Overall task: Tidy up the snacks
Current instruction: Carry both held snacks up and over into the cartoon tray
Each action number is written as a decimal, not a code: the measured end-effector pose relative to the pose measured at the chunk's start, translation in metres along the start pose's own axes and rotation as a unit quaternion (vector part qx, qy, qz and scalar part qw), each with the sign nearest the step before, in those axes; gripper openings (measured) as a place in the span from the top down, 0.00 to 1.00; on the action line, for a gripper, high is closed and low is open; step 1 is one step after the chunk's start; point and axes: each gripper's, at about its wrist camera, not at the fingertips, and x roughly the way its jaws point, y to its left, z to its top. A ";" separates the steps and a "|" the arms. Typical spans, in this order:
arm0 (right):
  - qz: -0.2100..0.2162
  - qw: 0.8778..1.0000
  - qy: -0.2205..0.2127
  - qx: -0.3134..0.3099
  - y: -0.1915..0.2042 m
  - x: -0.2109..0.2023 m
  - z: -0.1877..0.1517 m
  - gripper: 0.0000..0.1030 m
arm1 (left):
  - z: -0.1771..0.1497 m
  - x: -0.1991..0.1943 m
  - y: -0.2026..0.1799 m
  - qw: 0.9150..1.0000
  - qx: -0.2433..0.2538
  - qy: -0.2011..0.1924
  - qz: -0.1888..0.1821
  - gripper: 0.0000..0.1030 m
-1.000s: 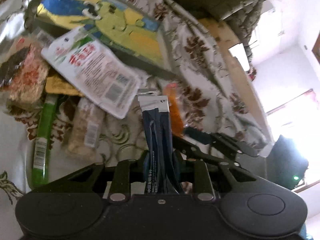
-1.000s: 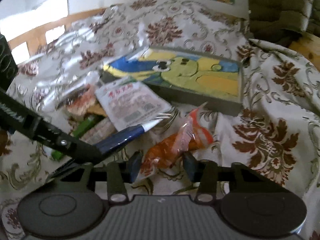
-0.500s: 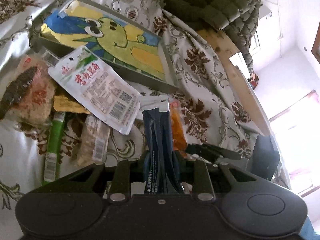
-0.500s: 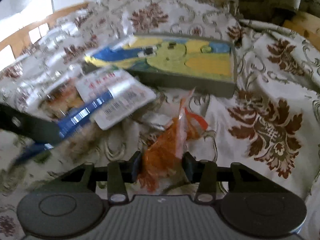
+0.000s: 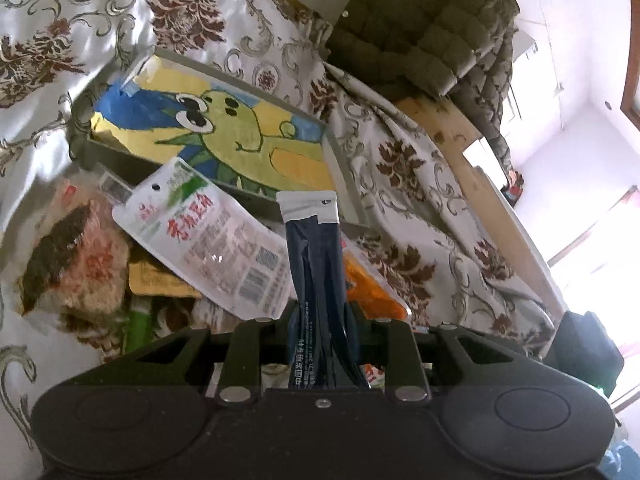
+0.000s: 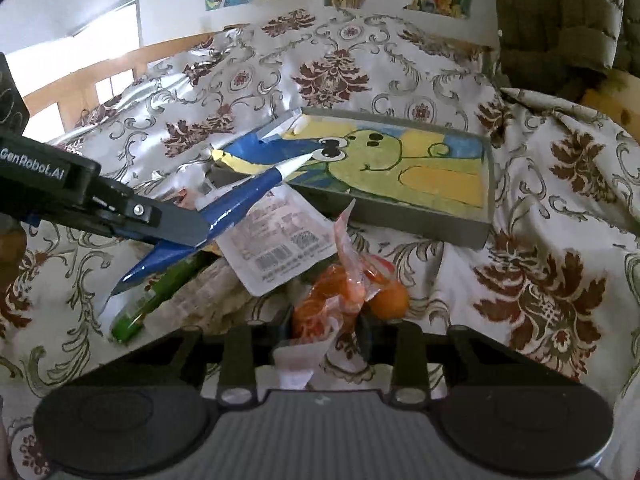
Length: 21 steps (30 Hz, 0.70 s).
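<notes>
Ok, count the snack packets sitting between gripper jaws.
2. The dark blue stick packet is clamped in the left gripper; the orange packet sits between the closing jaws of the right gripper. None seems hidden.

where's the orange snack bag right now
In the right wrist view, the orange bag sits between the closing right gripper fingers, just below the white pouch.

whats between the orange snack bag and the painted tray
In the right wrist view, mostly bare patterned cloth separates the orange snack bag from the painted tray; the bag's twisted top reaches toward the tray.
</notes>
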 end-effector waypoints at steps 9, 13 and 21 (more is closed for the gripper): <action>-0.019 0.995 -0.087 -0.052 0.011 -0.005 0.007 0.65 | 0.022 0.000 0.015 0.999 -0.013 -0.051 0.009 0.75; -0.034 0.992 -0.099 -0.074 0.016 0.002 0.010 0.65 | 0.042 0.015 0.019 0.998 0.011 -0.052 0.029 0.75; -0.038 0.990 -0.136 -0.006 -0.008 0.037 0.051 0.65 | 0.096 0.028 0.052 0.993 -0.033 -0.106 0.050 0.75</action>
